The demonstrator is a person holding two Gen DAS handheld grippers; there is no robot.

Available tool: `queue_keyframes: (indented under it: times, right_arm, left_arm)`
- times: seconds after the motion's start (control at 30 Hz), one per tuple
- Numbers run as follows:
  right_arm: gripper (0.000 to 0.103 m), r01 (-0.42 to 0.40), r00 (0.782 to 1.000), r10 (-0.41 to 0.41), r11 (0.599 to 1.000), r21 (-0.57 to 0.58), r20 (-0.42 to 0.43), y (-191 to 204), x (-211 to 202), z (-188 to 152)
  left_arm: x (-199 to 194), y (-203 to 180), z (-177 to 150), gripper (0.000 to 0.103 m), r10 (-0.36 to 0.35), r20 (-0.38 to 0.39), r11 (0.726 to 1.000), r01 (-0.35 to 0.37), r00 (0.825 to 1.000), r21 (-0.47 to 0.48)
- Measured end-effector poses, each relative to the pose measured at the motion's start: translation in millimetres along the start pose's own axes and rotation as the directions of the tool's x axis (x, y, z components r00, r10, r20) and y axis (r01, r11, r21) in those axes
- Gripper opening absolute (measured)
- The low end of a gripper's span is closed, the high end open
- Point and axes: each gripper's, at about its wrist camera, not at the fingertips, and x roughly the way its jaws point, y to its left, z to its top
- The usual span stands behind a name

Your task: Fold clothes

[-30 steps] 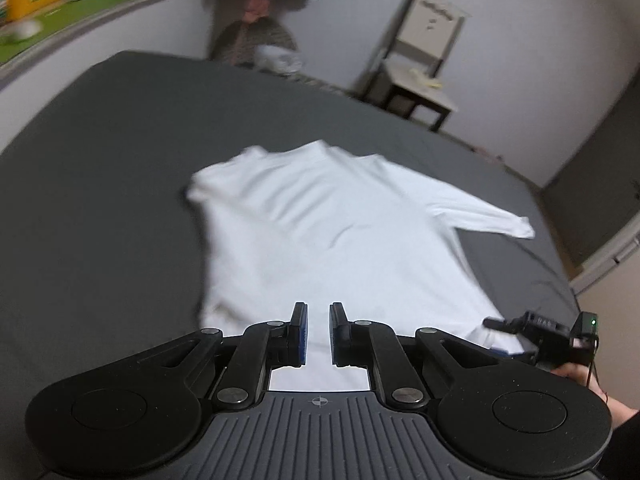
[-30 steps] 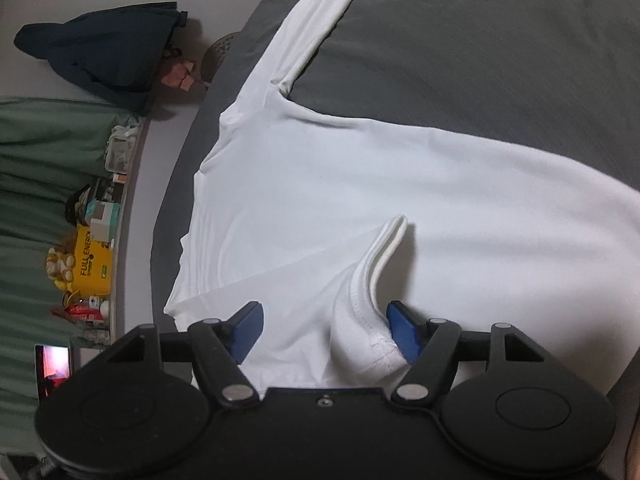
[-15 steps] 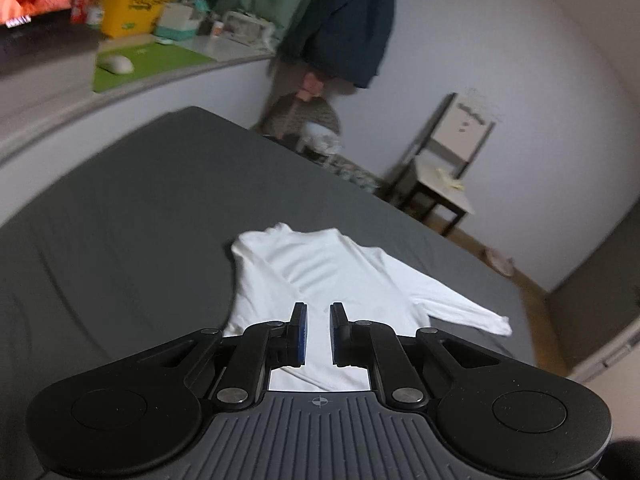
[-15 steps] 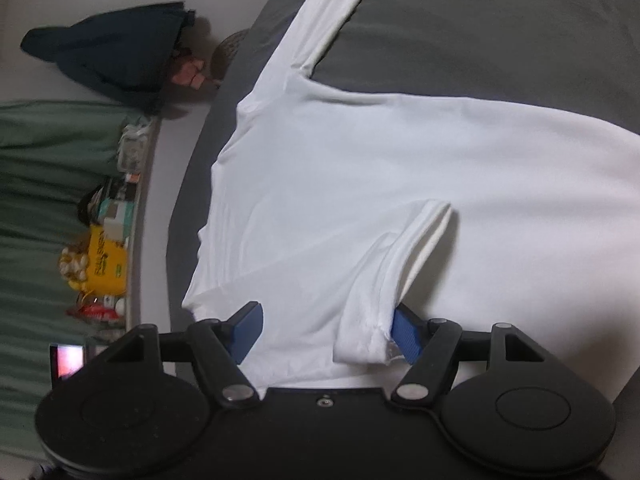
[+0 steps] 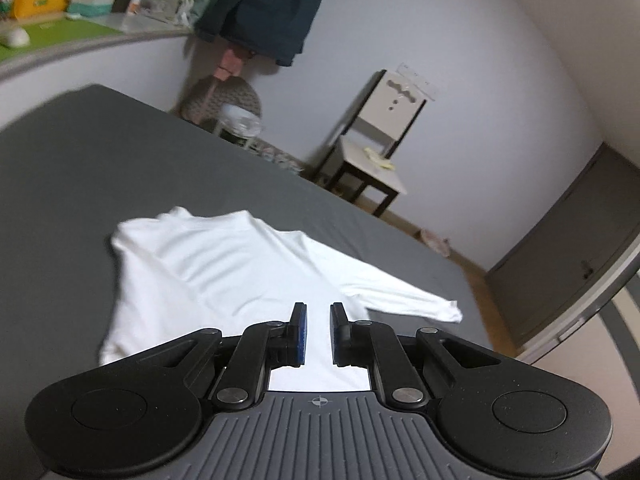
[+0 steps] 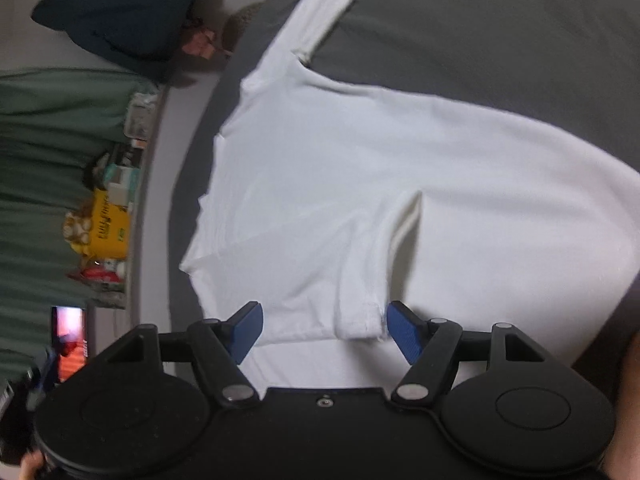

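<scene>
The white long-sleeved shirt (image 5: 224,272) lies spread on the dark grey bed (image 5: 80,168), one sleeve (image 5: 400,292) stretched out toward 3 o'clock in the left wrist view, the other sleeve (image 6: 368,264) already laid across the body, its cuff at 6 o'clock in the right wrist view. The sleeve fold looks half done. The right gripper (image 6: 322,326) hangs over that cuff, fingers wide apart, gripping nothing; the left gripper (image 5: 318,334) is held above the hem, fingers nearly together and empty. Next, I judge, the outstretched sleeve needs pinching and carrying inward. A chair (image 5: 372,152) at 1 o'clock, a dark jacket (image 5: 264,8) and a cluttered desk (image 5: 60,36) stand well apart; nothing blocks the bed.
</scene>
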Motion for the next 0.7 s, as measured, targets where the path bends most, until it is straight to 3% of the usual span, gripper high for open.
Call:
queue_keyframes:
  times: [0.1,0.2,0.23,0.27,0.3,0.33,0.4,0.53,0.6,0.7]
  right_arm:
    - [0.068,0.012,1.000,-0.012,1.000,-0.027,0.012,-1,0,3]
    - [0.068,0.009,1.000,-0.009,1.000,0.017,0.007,-9,0,6]
    - [0.068,0.003,1.000,-0.003,1.000,0.024,0.002,-10,1,7]
    - [0.068,0.001,1.000,-0.001,1.000,0.023,0.001,-11,1,6]
    - [0.068,0.003,1.000,-0.003,1.000,0.019,0.000,-11,2,6]
    - [0.068,0.006,1.000,-0.006,1.000,0.013,-0.007,-11,3,5]
    - [0.068,0.008,1.000,-0.008,1.000,-0.003,-0.029,-10,6,4]
    - [0.068,0.008,0.994,-0.015,0.998,-0.066,-0.108,0,7,8]
    - [0.068,0.018,0.988,-0.034,0.994,-0.108,-0.148,8,6,12]
    - [0.068,0.092,0.973,-0.132,0.974,-0.209,-0.189,27,0,21]
  left_arm:
    - [29,-4,-1,0.010,-0.023,-0.020,1.000,0.023,1.000,0.008]
    - [57,-1,1,0.010,-0.064,-0.018,0.997,0.063,0.998,-0.044]
    - [65,1,3,0.018,-0.070,-0.016,0.996,0.069,0.997,-0.056]
    - [73,1,4,0.033,-0.069,-0.012,0.996,0.068,0.998,-0.063]
    - [79,2,4,0.070,-0.052,-0.003,0.997,0.052,0.999,-0.056]
    - [86,2,5,0.085,-0.034,0.010,0.998,0.034,0.999,-0.047]
    - [101,5,7,0.085,-0.026,0.025,0.999,0.027,0.999,-0.046]
    - [131,30,4,0.102,-0.082,0.085,0.976,0.097,0.993,-0.193]
    - [140,47,0,0.103,-0.124,0.169,0.950,0.166,0.978,-0.264]
    - [148,71,-11,0.103,-0.147,0.280,0.915,0.238,0.949,-0.327]
